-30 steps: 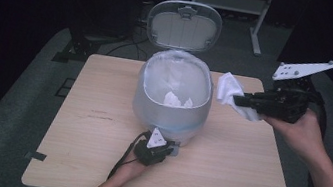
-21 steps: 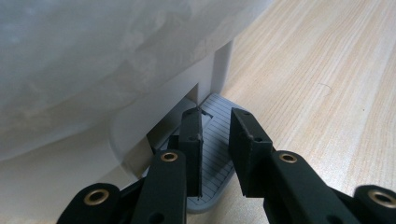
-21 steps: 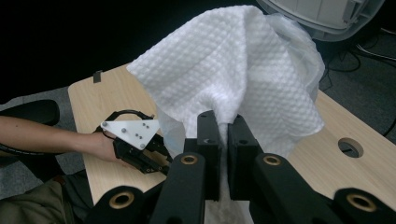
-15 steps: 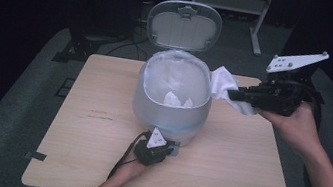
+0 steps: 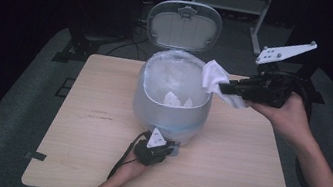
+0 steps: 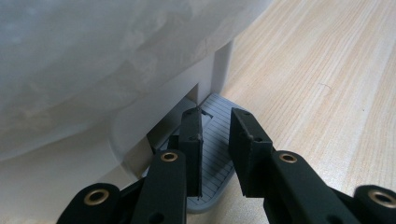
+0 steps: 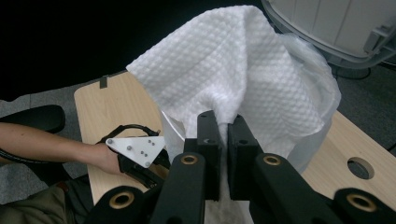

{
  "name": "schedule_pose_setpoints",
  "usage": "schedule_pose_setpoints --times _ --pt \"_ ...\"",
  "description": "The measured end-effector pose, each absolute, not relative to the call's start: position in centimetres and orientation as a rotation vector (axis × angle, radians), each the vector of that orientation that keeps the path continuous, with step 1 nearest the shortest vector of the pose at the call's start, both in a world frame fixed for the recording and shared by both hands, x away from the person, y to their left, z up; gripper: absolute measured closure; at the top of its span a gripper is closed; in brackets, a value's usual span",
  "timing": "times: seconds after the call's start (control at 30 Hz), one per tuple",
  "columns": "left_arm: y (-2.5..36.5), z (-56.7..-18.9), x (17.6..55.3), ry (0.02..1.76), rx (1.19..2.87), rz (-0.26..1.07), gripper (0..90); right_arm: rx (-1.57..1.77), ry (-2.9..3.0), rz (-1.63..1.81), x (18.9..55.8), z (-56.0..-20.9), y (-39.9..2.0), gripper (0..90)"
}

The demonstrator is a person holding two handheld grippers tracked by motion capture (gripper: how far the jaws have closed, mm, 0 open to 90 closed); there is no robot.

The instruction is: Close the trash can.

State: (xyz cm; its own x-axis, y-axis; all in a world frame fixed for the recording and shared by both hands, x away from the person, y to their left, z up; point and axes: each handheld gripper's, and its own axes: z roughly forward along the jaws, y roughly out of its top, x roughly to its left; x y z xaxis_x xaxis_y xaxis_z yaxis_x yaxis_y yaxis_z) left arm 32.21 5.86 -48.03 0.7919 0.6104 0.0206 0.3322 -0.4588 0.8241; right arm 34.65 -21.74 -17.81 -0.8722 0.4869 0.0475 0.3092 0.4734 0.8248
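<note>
High view: right gripper (image 5: pixel 223 87) pinches cloth (image 5: pixel 213 75) at bin (image 5: pixel 173 94) rim; lid (image 5: pixel 184 24) upright behind.
Left gripper view: left gripper (image 6: pixel 217 128) jaws narrow, empty, pressing pedal (image 6: pixel 217 140).
Right gripper view: cloth (image 7: pixel 233 70) bunched between jaws, beside liner (image 7: pixel 322 88).
Advice: keep pedal down, carry cloth over opening, then release.
Room: table (image 5: pixel 241 186) right side free; lid limits travel behind.

Dim high view, its surroundings sunk in black; both gripper views brighter, with soft shadows and slightly blurred near edges.
</note>
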Motion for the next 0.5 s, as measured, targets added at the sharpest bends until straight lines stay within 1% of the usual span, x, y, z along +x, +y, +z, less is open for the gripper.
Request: schedule_pose_setpoints --times 0.5 --pt "5.9 -48.0 32.2 0.697 2.091 0.392 74.7 0.650 2.559 1.343 35.7 -17.3 -19.1 85.4"
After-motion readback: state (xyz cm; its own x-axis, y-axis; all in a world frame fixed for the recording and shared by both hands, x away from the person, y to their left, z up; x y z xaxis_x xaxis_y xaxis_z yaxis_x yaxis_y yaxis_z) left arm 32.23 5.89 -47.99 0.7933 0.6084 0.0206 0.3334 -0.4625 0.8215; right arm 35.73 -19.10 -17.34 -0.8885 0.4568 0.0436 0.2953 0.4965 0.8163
